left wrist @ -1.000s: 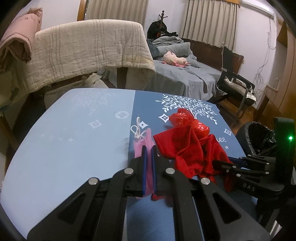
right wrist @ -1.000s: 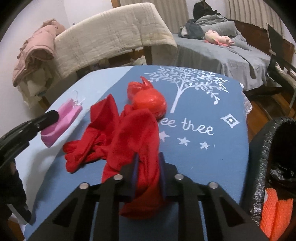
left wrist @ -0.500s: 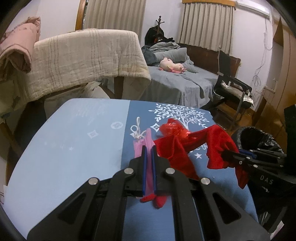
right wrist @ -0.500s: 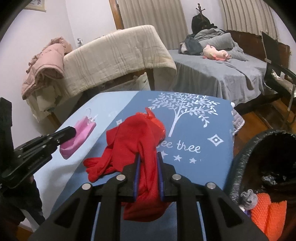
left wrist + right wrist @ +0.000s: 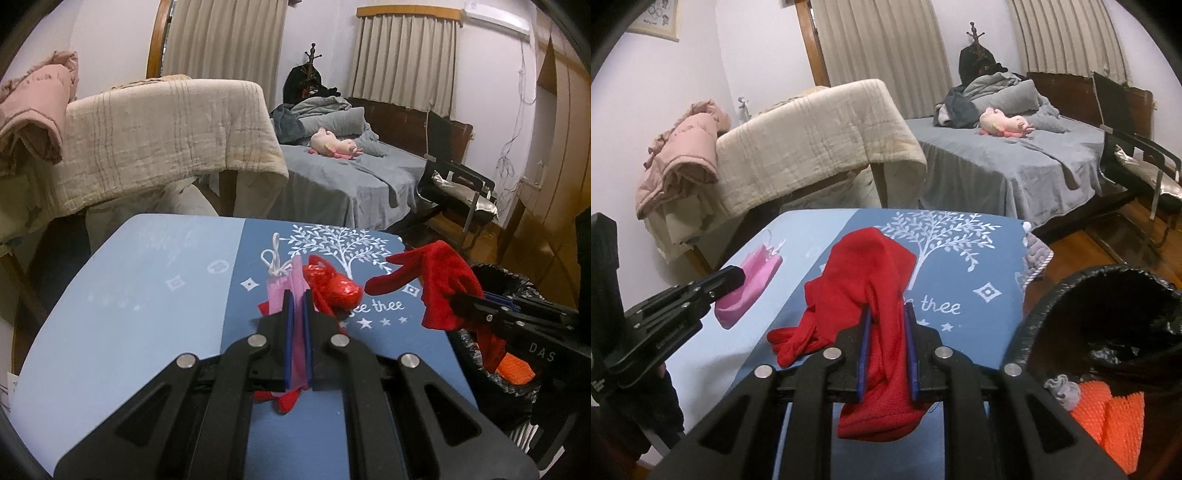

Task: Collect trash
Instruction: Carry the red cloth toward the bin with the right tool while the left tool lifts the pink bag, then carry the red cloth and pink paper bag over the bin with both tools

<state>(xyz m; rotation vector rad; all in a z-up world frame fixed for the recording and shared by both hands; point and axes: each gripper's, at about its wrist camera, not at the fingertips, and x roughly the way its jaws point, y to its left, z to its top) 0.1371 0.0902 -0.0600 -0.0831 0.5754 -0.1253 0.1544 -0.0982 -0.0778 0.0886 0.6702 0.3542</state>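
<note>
Right wrist: red cloth (image 5: 875,295) beside bin rim (image 5: 1034,317).

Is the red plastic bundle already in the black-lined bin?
No, the red plastic bundle lies on the blue tablecloth, left of the bin.

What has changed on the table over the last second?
The right gripper has lifted the red cloth off the table toward the trash bin. The left gripper has raised the pink mask slightly. Both jaws stay clamped; the red bag hasn't moved.
</note>
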